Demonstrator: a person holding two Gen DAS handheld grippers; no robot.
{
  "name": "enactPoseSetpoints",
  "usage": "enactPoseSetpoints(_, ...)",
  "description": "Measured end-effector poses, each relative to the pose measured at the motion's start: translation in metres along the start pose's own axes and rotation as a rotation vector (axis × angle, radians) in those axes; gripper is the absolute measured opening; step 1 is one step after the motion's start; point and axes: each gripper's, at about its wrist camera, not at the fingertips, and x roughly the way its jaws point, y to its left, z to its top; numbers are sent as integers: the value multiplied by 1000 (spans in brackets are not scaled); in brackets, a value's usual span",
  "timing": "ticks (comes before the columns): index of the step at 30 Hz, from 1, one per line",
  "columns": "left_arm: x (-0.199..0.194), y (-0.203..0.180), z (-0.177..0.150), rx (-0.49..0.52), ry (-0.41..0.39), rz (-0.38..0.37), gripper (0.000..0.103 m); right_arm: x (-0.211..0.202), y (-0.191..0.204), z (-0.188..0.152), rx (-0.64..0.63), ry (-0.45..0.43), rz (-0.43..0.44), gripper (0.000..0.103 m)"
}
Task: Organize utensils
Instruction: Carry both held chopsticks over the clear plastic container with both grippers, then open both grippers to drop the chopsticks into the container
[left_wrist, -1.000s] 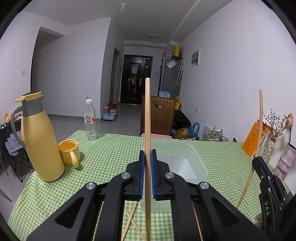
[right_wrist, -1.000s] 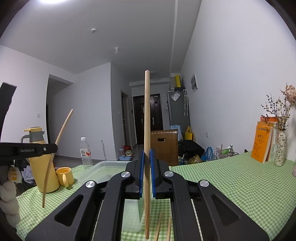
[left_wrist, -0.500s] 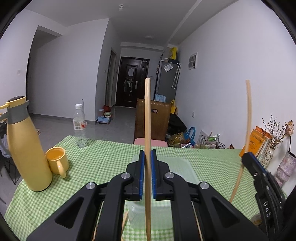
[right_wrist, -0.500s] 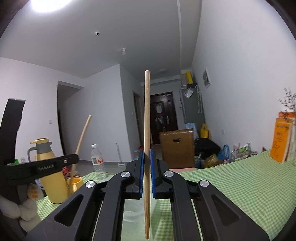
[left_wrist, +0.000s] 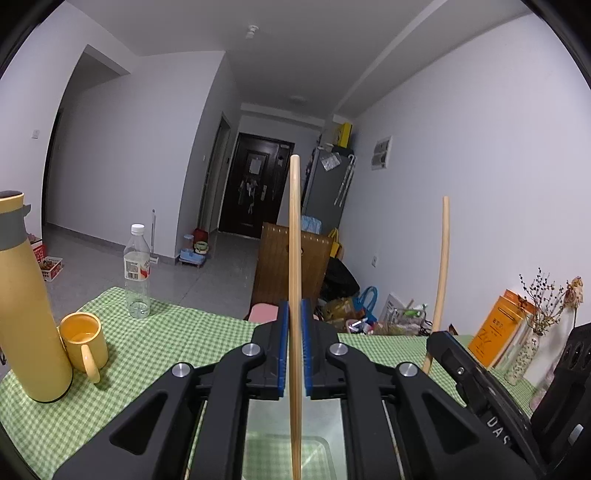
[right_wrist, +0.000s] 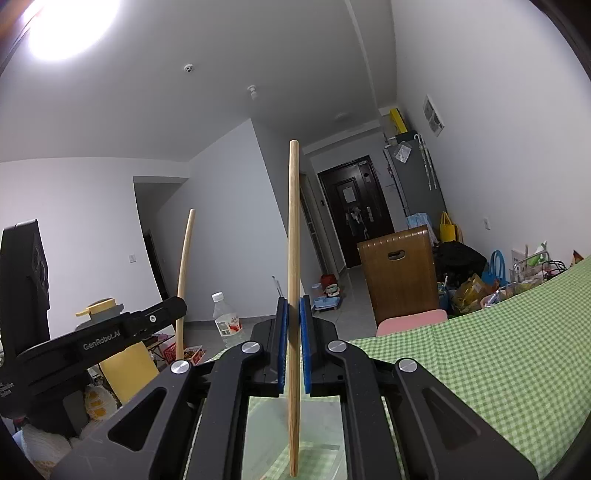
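- The left gripper is clamping a wooden chopstick between its blue pads, and the stick is standing upright through the middle of the left wrist frame.
- The right gripper is pinching a second chopstick the same way, upright at the centre of its own frame, with its lower end hanging above a clear plastic container.
- That container is showing at the bottom centre of both views, between the gripper arms, sitting on the green checked tablecloth.
- In the left wrist view the right gripper is appearing at the lower right, its chopstick rising near the white wall.
- In the right wrist view the left gripper is filling the lower left, its chopstick standing left of centre.
- A yellow thermos and a yellow mug are sitting touching or nearly so at the left edge of the cloth, with a clear water bottle standing farther back.
- An orange box and a vase of dried flowers are standing at the right, by the wall.
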Motion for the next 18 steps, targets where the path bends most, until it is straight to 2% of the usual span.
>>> enactPoseSetpoints(5, 16, 7, -23, 42, -22, 39, 4, 5, -2, -15, -21, 8, -10, 7)
enactPoseSetpoints(10, 32, 19, -37, 43, 42, 32, 4, 15, 1, -26, -62, 51, -4, 7)
enactPoseSetpoints(18, 29, 15, -49, 67, 63, 19, 4, 19, 4, -31, -113, 109, -59, 7)
